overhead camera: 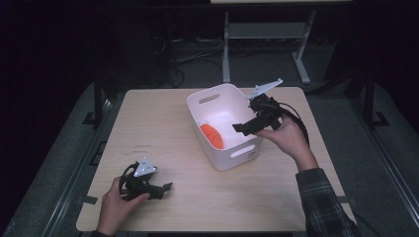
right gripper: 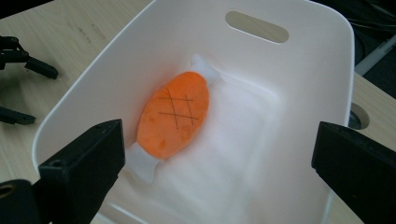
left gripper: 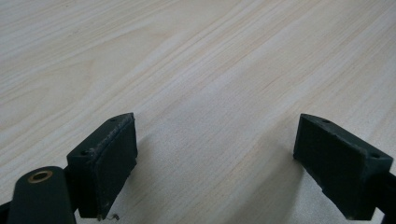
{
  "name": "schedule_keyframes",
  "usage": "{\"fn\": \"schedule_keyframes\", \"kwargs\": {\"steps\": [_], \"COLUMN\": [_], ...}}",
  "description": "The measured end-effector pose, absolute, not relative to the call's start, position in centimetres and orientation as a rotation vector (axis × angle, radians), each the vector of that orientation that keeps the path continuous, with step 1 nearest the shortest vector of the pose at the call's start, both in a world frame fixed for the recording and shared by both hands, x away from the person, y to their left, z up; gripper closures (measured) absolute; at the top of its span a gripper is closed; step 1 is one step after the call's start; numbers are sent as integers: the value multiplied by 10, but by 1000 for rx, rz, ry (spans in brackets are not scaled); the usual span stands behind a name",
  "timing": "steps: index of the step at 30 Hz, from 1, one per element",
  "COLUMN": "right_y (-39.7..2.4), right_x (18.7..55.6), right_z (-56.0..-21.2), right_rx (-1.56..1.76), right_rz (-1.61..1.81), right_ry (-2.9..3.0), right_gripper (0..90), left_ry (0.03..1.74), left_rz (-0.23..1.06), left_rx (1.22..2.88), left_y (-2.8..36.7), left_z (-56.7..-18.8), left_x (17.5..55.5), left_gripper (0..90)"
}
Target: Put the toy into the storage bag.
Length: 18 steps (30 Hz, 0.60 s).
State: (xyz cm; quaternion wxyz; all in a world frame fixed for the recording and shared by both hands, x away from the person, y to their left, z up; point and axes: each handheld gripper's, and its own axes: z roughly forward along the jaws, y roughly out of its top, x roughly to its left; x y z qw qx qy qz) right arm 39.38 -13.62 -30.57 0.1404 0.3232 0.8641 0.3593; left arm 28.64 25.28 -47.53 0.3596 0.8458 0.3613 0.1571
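Note:
An orange plush toy (right gripper: 173, 115) with white ends and a stitched cross-hatch lies on the floor of a white plastic bin (overhead camera: 213, 103); from above the toy (overhead camera: 212, 136) rests against the bin's left wall. My right gripper (overhead camera: 240, 127) hovers over the bin's right rim, jaws wide apart and empty, and in its own view the right gripper (right gripper: 219, 163) looks down at the toy. My left gripper (overhead camera: 168, 188) rests low over the table near the front left, open, and in its own view the left gripper (left gripper: 215, 158) has bare wood between the pads.
The light wooden table (overhead camera: 158, 123) has free surface left of and in front of the bin. Dark floor, cables and a grey table frame (overhead camera: 227, 44) lie beyond the far edge.

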Motion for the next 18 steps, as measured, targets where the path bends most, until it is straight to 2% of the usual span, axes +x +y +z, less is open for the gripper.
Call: {"fn": "schedule_keyframes", "kwargs": {"steps": [18], "right_y": [-190], "right_x": [364], "right_z": [-314], "right_rx": [978], "right_rz": [1111], "right_ry": [2414], "right_gripper": [24], "left_ry": [931], "left_rz": [403], "left_rx": [2183], "left_y": [253], "left_z": [-475], "left_x": [286], "left_gripper": [126]}}
